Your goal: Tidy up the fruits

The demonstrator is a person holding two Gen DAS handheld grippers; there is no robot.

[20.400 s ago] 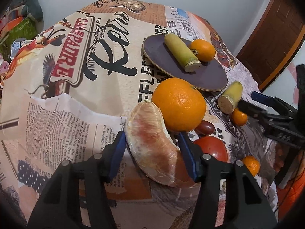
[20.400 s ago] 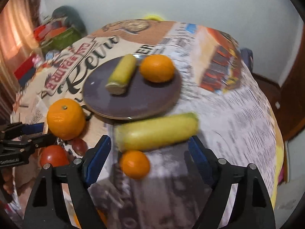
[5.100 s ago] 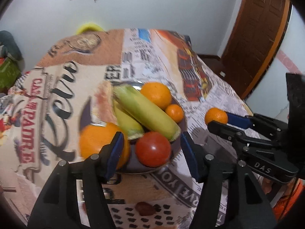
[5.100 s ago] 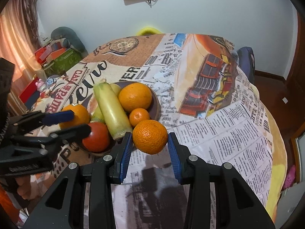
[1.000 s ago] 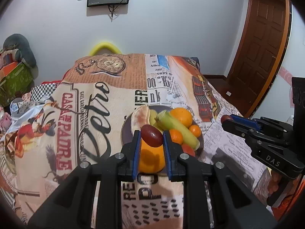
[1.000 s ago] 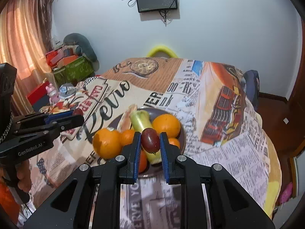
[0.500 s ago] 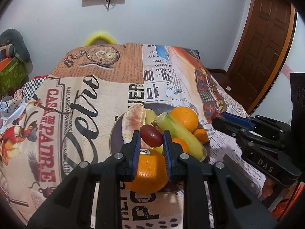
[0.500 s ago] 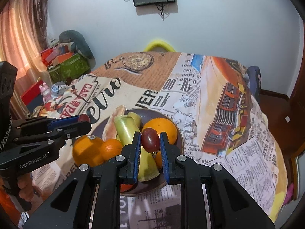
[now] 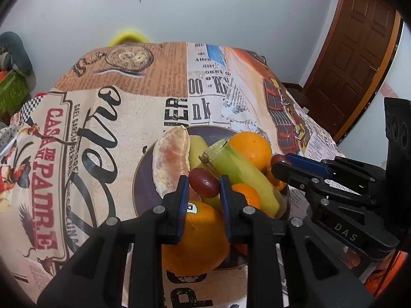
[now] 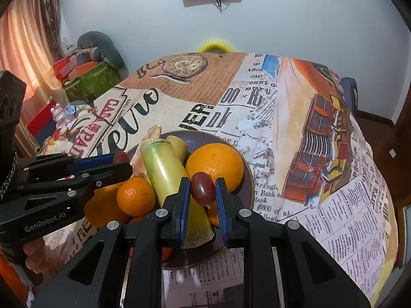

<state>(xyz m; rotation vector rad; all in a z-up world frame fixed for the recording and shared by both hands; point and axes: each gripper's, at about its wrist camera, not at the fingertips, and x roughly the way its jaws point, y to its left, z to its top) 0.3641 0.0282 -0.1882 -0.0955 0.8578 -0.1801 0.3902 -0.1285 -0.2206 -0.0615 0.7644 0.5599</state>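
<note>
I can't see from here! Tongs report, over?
Left tongs and right tongs each shut on a dark red grape. Both above the piled brown plate. Nothing blocking.

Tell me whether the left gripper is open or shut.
Shut on a date: the left gripper has the dark red date pinched between its blue pads, above the plate.

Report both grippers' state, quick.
Left gripper: shut on a grape.
Right gripper: shut on another grape.
</note>
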